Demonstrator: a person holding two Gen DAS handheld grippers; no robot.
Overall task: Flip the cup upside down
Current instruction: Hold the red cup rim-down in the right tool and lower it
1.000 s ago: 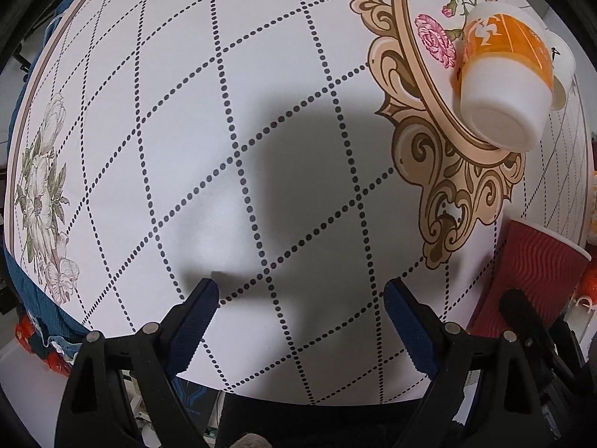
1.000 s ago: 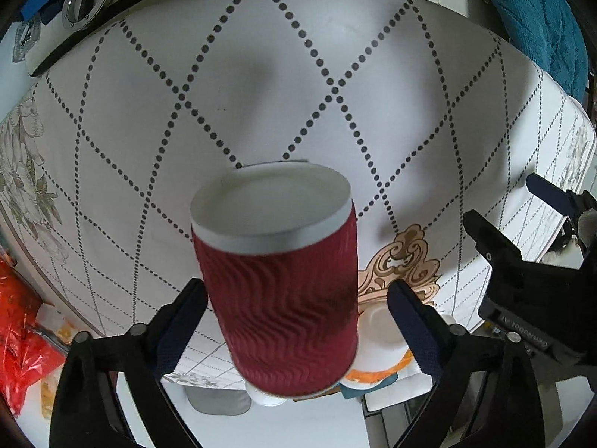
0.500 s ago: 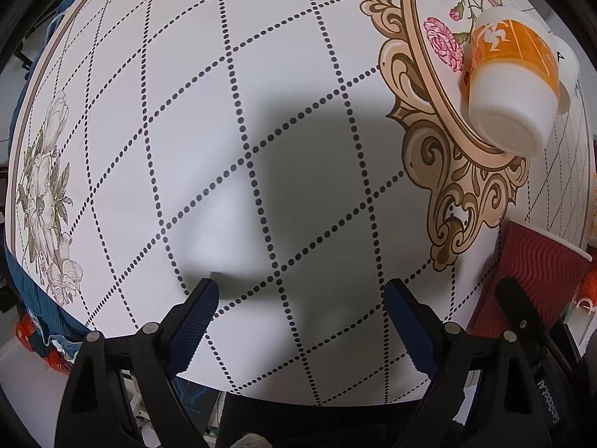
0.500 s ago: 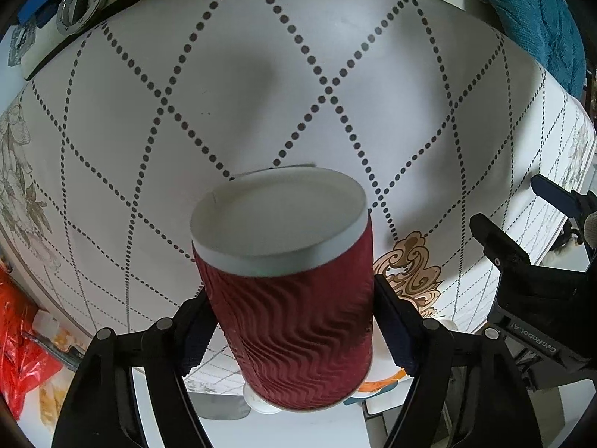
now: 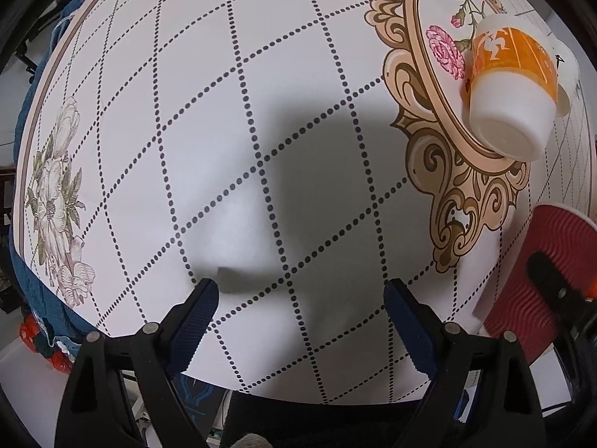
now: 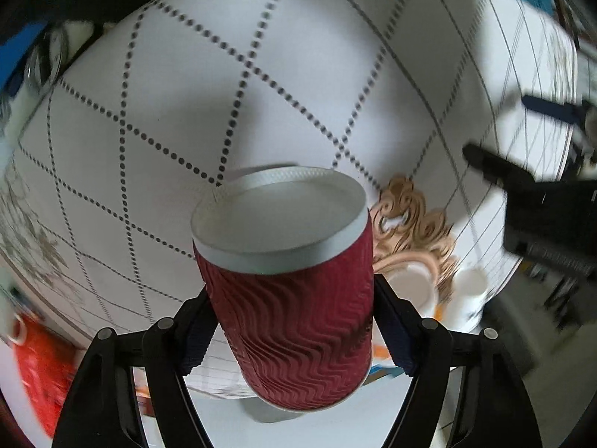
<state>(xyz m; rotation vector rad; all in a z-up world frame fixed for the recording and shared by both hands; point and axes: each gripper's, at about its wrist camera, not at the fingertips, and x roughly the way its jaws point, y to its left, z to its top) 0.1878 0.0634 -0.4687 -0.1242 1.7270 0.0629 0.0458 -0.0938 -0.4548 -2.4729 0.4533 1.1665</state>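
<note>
The left gripper point(image 5: 300, 298) hovers with its blue-padded fingers point(image 5: 194, 317) spread wide, nothing between them, above a round counter point(image 5: 231, 119) covered in white cloth with dotted diamond lines. An orange-and-white paper cup point(image 5: 511, 86) stands upside down on the gold-scrolled floral medallion point(image 5: 440, 86). At the right edge, a red ripple-walled paper cup point(image 5: 530, 287) is held by a black gripper finger point(image 5: 552, 287).

The cup point(image 6: 294, 321) between my right tongs point(image 6: 289, 339) looks like paper: a matt red sleeve embossed in wavy ridges, with a smooth white base and rim. My tongs' arms look like matt black plastic, and their blue pads point(image 6: 395, 336) are finely ribbed. The table point(image 5: 231, 119) wears a smooth printed covering with a faint sheen. Near its far right corner, the orange-and-white cup point(image 5: 511, 89) looks smooth.
</note>
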